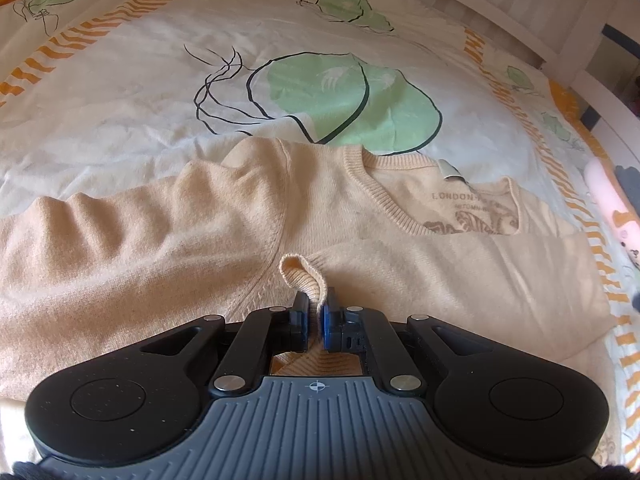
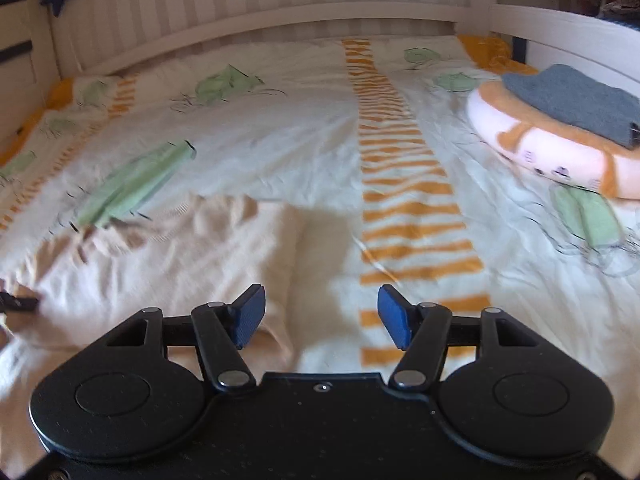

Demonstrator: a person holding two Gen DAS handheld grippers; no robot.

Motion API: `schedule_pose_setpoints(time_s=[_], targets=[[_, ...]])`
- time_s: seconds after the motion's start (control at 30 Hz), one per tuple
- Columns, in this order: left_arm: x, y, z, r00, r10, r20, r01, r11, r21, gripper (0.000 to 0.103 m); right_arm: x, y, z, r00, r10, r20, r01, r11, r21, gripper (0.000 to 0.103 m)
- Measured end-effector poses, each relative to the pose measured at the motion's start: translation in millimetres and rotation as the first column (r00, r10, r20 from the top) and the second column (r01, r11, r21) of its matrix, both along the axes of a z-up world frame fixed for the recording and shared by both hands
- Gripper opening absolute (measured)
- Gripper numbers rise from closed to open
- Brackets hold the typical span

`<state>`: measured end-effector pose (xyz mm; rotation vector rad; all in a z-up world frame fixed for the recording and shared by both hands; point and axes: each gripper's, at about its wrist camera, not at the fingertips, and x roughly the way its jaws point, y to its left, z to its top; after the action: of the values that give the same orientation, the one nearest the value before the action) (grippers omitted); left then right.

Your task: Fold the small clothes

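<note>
Your left gripper (image 1: 316, 316) is clamped on the ribbed cuff (image 1: 301, 276) of a cream sweater (image 1: 168, 232), the cuff standing up in a small loop between the pads while that sleeve lies folded across the sweater's chest. The sweater lies flat on the bedspread (image 1: 168, 80) printed with green leaves and orange stripes, its neckline and printed label toward the far right and its other sleeve stretched out to the left. Your right gripper (image 2: 322, 316) hovers with its blue pads (image 2: 394, 318) spread wide and holding nothing, over the sweater's right edge, and beyond it a folded grey cloth (image 2: 576, 100) rests on a round orange-and-white cushion (image 2: 540, 152) at the bed's far right.
</note>
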<state>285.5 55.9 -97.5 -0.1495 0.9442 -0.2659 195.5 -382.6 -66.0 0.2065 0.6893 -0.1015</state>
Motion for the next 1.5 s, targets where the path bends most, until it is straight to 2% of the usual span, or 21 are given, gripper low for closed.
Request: schedule_pose_setpoints(time_s=[0.13, 0.23, 0.37, 0.43, 0.53, 0.63, 0.7, 0.73, 0.8, 0.83, 0.97, 1.1, 1.27, 1.4, 1.5], targets=[[1, 2, 0, 1.0, 0.0, -0.006, 0.0, 1.0, -0.008, 0.007, 48, -6, -9, 0.999, 0.042, 0.002, -0.042, 0.987, 0.155, 0.063], [2, 3, -1, 1.0, -0.002, -0.01, 0.002, 1.0, -0.014, 0.007, 80, -15, -27, 0.999, 0.039, -0.017, -0.033, 0.96, 0.277, 0.06], [2, 3, -1, 1.0, -0.005, -0.013, 0.005, 1.0, -0.015, 0.007, 101, -30, -47, 0.999, 0.027, -0.044, -0.008, 0.924, 0.382, 0.058], [2, 3, 0, 1.0, -0.004, -0.014, 0.004, 1.0, -0.015, 0.007, 106, -32, -52, 0.997, 0.048, -0.054, -0.023, 0.919, 0.392, 0.051], [2, 2, 0, 1.0, -0.004, -0.012, 0.004, 1.0, -0.011, 0.007, 110, -26, -48, 0.995, 0.086, -0.041, -0.067, 0.938, 0.339, 0.016], [1, 1, 0, 1.0, -0.007, -0.008, 0.007, 1.0, -0.004, 0.007, 108, -8, -31, 0.994, 0.109, 0.008, -0.108, 0.981, 0.161, 0.014], [1, 0, 0, 1.0, -0.011, -0.003, 0.011, 1.0, 0.002, 0.006, 113, -2, -33, 0.996, 0.085, -0.025, -0.083, 0.994, 0.069, 0.015], [0, 0, 0, 1.0, -0.015, 0.0, 0.015, 1.0, 0.004, 0.006, 119, 0, -38, 0.994, 0.083, -0.067, -0.081, 0.996, 0.031, 0.018], [-1, 1, 2, 1.0, -0.015, 0.005, 0.015, 1.0, 0.002, 0.006, 121, 4, -40, 0.996, 0.064, -0.067, -0.066, 0.997, -0.029, 0.032], [-1, 2, 3, 1.0, -0.014, 0.007, 0.014, 1.0, -0.003, 0.006, 116, 6, -37, 0.998, 0.04, -0.045, -0.042, 0.998, -0.037, 0.038], [-3, 8, 13, 0.999, -0.003, 0.038, 0.004, 1.0, -0.01, 0.006, 86, 16, -19, 0.998, -0.004, 0.057, 0.007, 0.999, -0.037, 0.042], [-4, 18, 22, 0.999, 0.019, 0.046, -0.017, 0.999, -0.034, 0.006, 54, 23, -7, 0.994, 0.005, 0.108, -0.001, 0.999, -0.039, 0.043], [1, 24, 14, 0.997, 0.072, 0.017, -0.073, 0.997, 0.006, 0.006, 29, 22, -12, 0.998, -0.007, 0.07, 0.012, 0.998, -0.068, 0.043], [4, 20, 9, 0.998, 0.057, -0.003, -0.057, 0.998, 0.015, 0.006, 21, 25, -16, 0.999, 0.006, 0.044, -0.002, 0.996, -0.09, 0.044], [3, 14, 6, 0.999, 0.048, 0.006, -0.049, 0.997, 0.056, 0.007, 23, 28, -23, 0.999, 0.017, 0.027, -0.015, 0.996, -0.088, 0.051]])
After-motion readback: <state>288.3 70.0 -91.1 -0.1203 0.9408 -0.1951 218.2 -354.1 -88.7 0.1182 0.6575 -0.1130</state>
